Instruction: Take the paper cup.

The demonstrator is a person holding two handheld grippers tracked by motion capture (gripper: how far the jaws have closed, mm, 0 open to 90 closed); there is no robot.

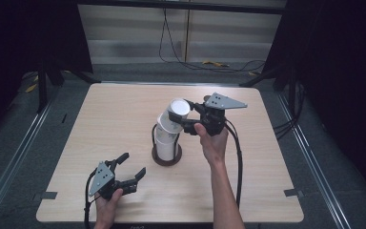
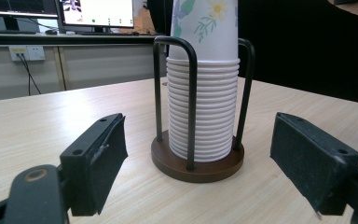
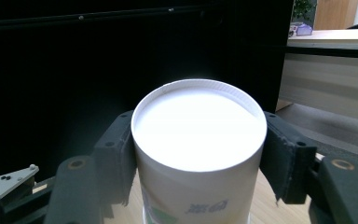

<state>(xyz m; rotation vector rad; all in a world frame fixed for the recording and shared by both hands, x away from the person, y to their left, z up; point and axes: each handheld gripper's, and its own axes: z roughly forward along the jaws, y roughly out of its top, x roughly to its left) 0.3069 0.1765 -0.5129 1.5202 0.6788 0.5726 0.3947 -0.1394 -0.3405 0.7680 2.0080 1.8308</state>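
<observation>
While the right gripper (image 1: 183,116) pinches a paper cup (image 1: 177,109) from both sides, that cup sits tilted at the top of a stack of cups (image 1: 167,140) near the middle of the table (image 1: 100,124). In the right gripper view the two black pads press flat against the cup's (image 3: 199,140) walls just under its upturned base rim, with no gap on either side, and the cup's printed side runs down out of the picture. The stack stands in a holder (image 1: 166,157) with a round brown base and black wire hoops; in the left gripper view those hoops (image 2: 193,98) rise up the sides of the stacked rims (image 2: 204,112) and stop below the flowered cup (image 2: 205,23) on top, so the upper cups stand free of the wire. The left gripper (image 1: 129,168) rests low near the front edge of the table, its jaws spread wide with nothing between them, pointing toward the holder and well apart from it. Bare wood lies open on all sides of the holder: a broad stretch to the left, another to the right past the right hand (image 1: 212,140), and a strip behind toward the far edge. The cable (image 1: 238,157) of the right gripper trails back along the forearm to the front edge. Beyond the table the floor is dark, with loose cables at the back.
</observation>
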